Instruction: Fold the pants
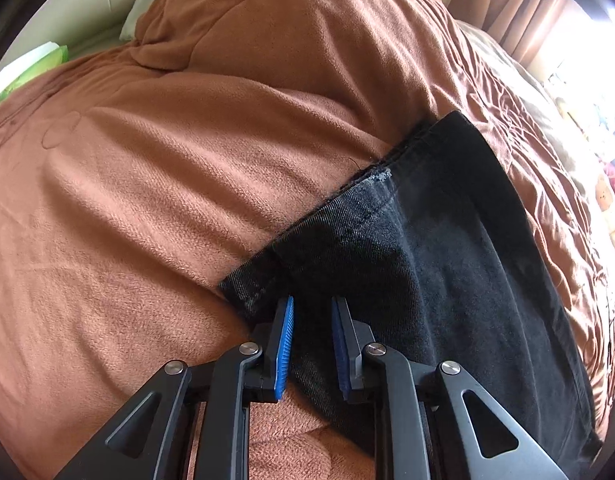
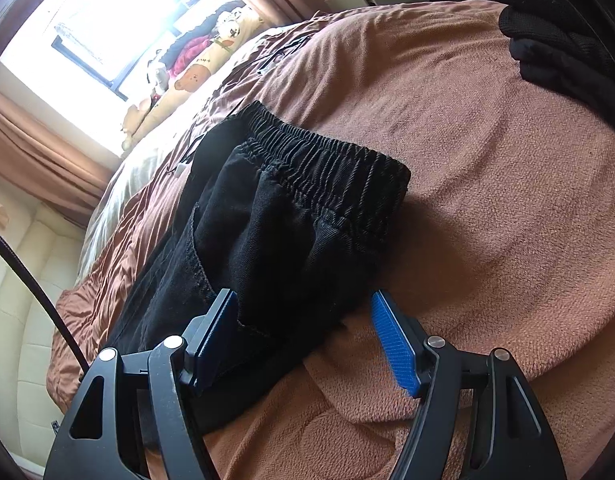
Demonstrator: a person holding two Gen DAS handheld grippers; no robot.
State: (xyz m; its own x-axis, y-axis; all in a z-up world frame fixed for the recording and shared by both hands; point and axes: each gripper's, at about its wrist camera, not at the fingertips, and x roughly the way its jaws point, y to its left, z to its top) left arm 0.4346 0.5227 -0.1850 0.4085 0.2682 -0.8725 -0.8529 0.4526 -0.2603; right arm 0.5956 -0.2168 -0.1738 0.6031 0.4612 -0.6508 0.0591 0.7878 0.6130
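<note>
Black pants [image 1: 447, 248] lie flat on the brown fleece blanket [image 1: 167, 184], legs stacked.
Left gripper [image 1: 312, 320] spread at the hem, right gripper [image 2: 303, 312] spread near the elastic waistband [image 2: 327, 160]: likely positioned to fold ends together.

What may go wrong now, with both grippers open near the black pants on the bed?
1. The left gripper sits over the stacked hem layers of the black pants; it may pinch only the top layer, so the legs come apart.
2. The right gripper is open wide at the pants' edge below the waistband; it may also catch the soft brown blanket and drag it along.
</note>
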